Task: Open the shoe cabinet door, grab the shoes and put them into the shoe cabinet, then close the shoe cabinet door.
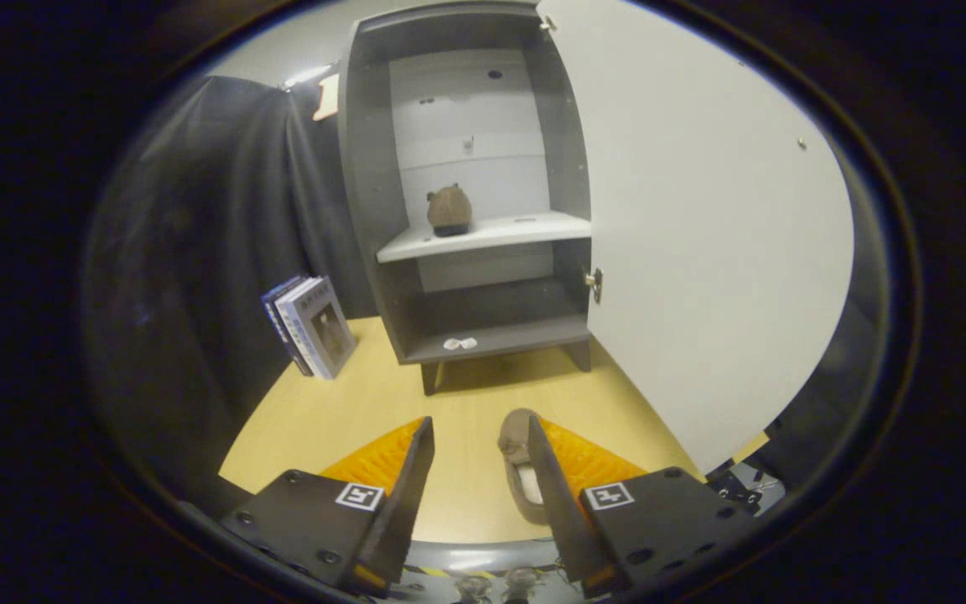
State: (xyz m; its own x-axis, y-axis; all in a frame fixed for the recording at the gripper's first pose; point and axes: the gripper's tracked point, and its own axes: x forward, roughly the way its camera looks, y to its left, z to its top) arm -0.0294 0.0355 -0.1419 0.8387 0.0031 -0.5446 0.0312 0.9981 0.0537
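Claw: the gripper (479,436) has its two fingers spread wide apart, low over the floor. It holds nothing.

Shoe on the floor: a brown slipper (520,470) lies on the yellow floor (349,411). It sits right against the inner side of the right finger (554,486), which hides part of it. The left finger (406,491) is well apart from it. I cannot tell if the right finger touches it.

Shoe in the cabinet: a second brown slipper (449,210) stands on the white middle shelf (525,229), toward its left side, far beyond the fingers.

Shoe cabinet: the grey shoe cabinet (366,184) stands on short legs at the back of the floor, straight ahead of the claw.

Door: the white cabinet door (701,235) is swung wide open on the right side, with a small metal hinge (594,283) at its inner edge.

Bottom shelf: a little white thing (459,343) lies near its front. It is too small to name.

Books: a few books (311,325) lean against the dark cloth wall (198,210), left of the cabinet.
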